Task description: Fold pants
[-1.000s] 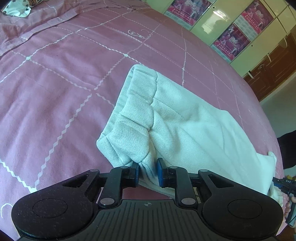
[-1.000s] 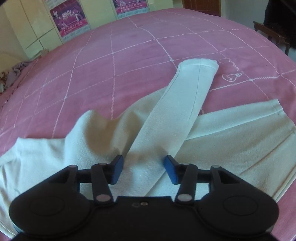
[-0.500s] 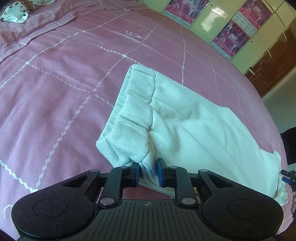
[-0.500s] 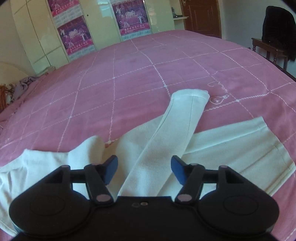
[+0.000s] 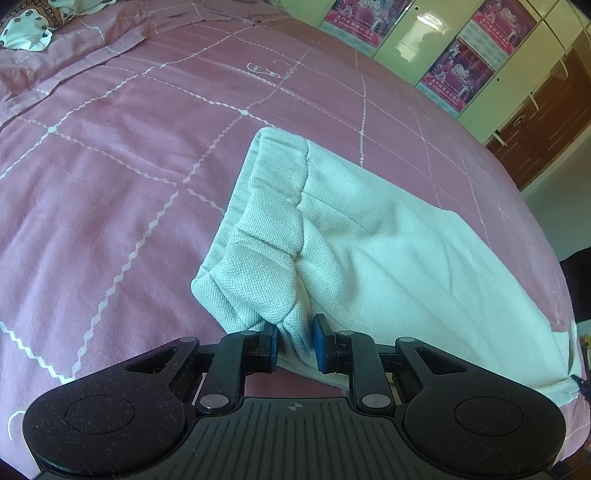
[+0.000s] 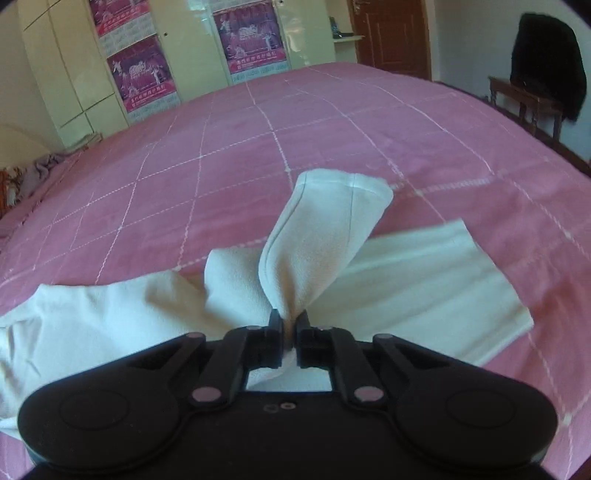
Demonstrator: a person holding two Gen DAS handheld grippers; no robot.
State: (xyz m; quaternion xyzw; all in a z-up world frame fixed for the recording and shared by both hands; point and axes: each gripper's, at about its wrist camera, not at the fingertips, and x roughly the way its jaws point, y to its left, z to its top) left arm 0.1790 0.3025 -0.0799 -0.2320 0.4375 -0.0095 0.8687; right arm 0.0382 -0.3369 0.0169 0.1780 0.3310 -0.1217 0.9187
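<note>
Pale mint pants [image 5: 376, 251] lie on a pink bed. In the left wrist view my left gripper [image 5: 295, 345] is shut on the bunched elastic waistband [image 5: 266, 236] at its near corner. In the right wrist view my right gripper [image 6: 290, 332] is shut on a trouser leg [image 6: 325, 243], which gathers into the pads and fans up and away to its hem. The other leg [image 6: 436, 280] lies flat to the right, and more of the pants [image 6: 103, 317] spreads to the left.
The pink quilted bedspread [image 5: 110, 177] with white grid lines stretches all around. Wardrobe doors with posters [image 6: 140, 70] stand behind the bed. A chair with a dark garment [image 6: 543, 85] stands at the right. Pillows [image 5: 26, 29] lie far left.
My right gripper pulled back along the trouser leg, opened wider, then shut on it, lifting and bunching the cloth. The left gripper kept its hold on the waistband.
</note>
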